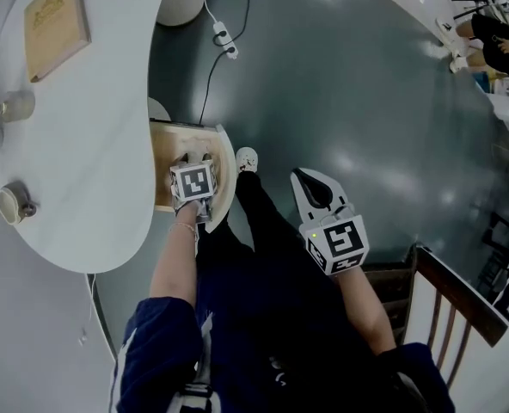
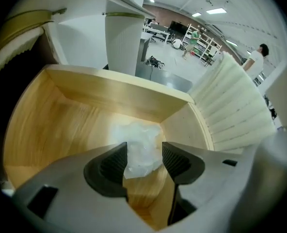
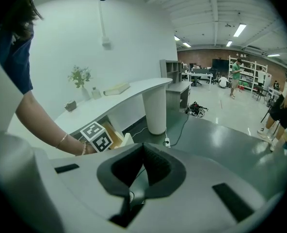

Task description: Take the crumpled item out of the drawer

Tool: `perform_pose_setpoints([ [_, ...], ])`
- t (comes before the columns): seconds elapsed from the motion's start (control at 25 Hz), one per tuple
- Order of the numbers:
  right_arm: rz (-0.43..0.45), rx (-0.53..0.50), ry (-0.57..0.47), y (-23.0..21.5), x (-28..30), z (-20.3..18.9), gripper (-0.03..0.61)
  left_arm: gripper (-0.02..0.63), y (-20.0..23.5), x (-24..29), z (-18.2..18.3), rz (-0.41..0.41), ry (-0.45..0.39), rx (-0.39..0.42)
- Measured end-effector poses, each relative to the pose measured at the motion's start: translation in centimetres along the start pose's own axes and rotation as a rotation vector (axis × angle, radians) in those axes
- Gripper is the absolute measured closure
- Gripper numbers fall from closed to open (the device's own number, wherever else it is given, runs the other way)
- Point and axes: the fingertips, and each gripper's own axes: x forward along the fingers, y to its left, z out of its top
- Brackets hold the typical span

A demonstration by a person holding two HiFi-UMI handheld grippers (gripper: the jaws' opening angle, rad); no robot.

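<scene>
One crumpled wad, partly hidden, sits ungripped between the left gripper's wide jaws; right gripper closed, empty.

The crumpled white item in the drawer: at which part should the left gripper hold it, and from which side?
Probably its bulging middle, from straight above. The crumpled item lies on the floor of the drawer, close to a corner, so the walls block a sideways approach. The left gripper has its open jaws on either side of it.
</scene>
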Motion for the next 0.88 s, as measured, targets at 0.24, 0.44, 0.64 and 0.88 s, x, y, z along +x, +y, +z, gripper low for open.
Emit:
perform_pose_setpoints([
  [0.24, -0.009, 0.009, 0.030, -0.7, 0.1, -1.2, 0.571, 0.400, 0.1, 1.9, -1.1, 0.000, 0.047, -0.032],
  [0.44, -0.019, 0.016, 0.032, -1.0, 0.5, -1.5, 0.571, 0.402, 0.5, 2.3, -0.8, -0.006, 0.032, -0.037],
  [0.64, -0.011, 0.007, 0.037, -0.6, 0.7, -1.5, 0.571, 0.431, 0.6, 2.4, -1.2, -0.018, 0.051, -0.041],
  [0.88, -0.005, -0.010, 0.035, 0.0, 1.0, -1.3, 0.571, 0.517, 0.6, 2.7, -1.6, -0.008, 0.040, 0.008],
])
